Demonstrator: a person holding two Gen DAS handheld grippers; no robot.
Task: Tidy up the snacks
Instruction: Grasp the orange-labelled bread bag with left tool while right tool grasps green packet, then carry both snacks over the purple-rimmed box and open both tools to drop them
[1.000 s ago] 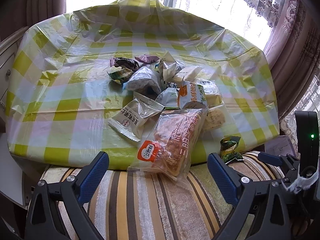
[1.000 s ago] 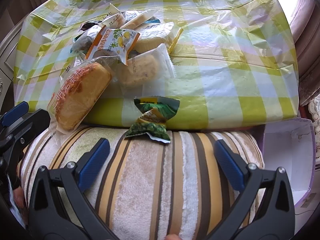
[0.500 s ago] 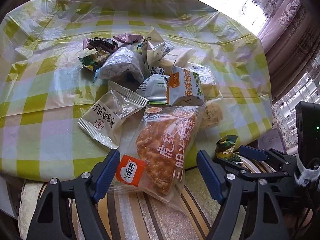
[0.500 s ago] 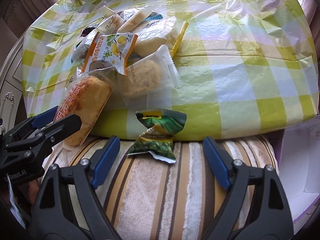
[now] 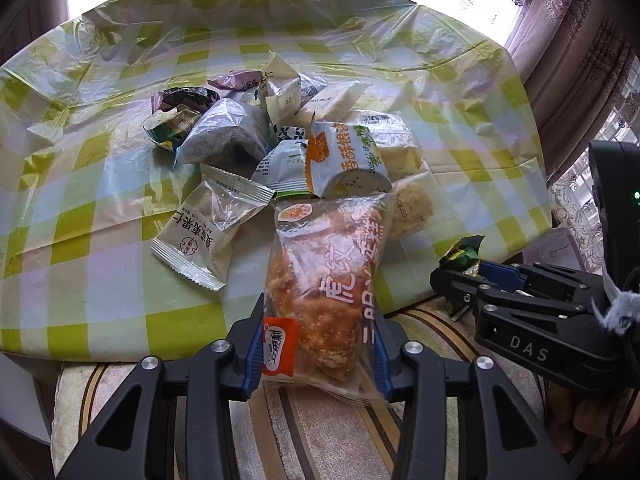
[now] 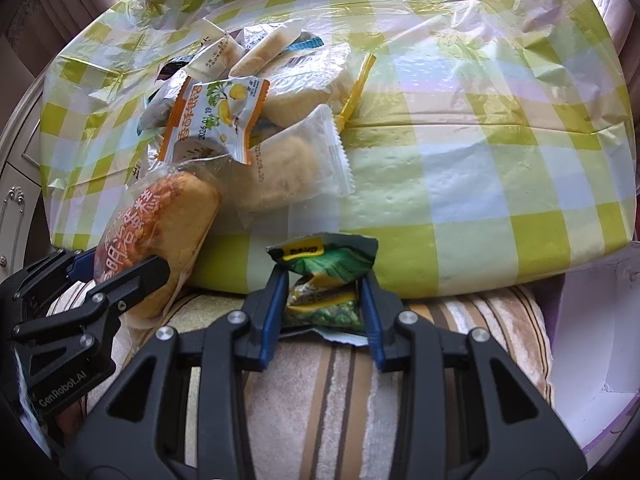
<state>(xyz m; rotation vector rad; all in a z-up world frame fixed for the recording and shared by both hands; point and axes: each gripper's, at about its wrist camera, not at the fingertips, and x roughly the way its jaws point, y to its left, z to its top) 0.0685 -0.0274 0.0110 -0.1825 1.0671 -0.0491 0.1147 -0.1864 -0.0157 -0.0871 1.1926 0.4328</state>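
Observation:
A pile of wrapped snacks [image 5: 280,140] lies on a table with a green-checked plastic cover [image 5: 100,184]. My left gripper [image 5: 318,340] is shut on a clear-wrapped orange cake [image 5: 324,280] that hangs over the table's near edge; the cake also shows in the right wrist view [image 6: 160,224]. My right gripper [image 6: 324,308] is shut on a small green snack packet [image 6: 326,276] lying at the table edge on a striped cushion [image 6: 360,400]. The left gripper shows at the left of the right wrist view [image 6: 96,280], and the right gripper at the right of the left wrist view [image 5: 452,280].
A white nut packet [image 5: 208,232] and an orange-trimmed pastry packet [image 5: 344,160] lie near the cake. A white box with purple rim [image 6: 596,340] stands to the right of the cushion. Curtains [image 5: 568,40] hang at the right. A drawer cabinet [image 6: 16,184] is at the left.
Both grippers moved forward and closed: the left onto the orange cake's wrapper end, the right onto the green packet. Before, both were open and short of the snacks.

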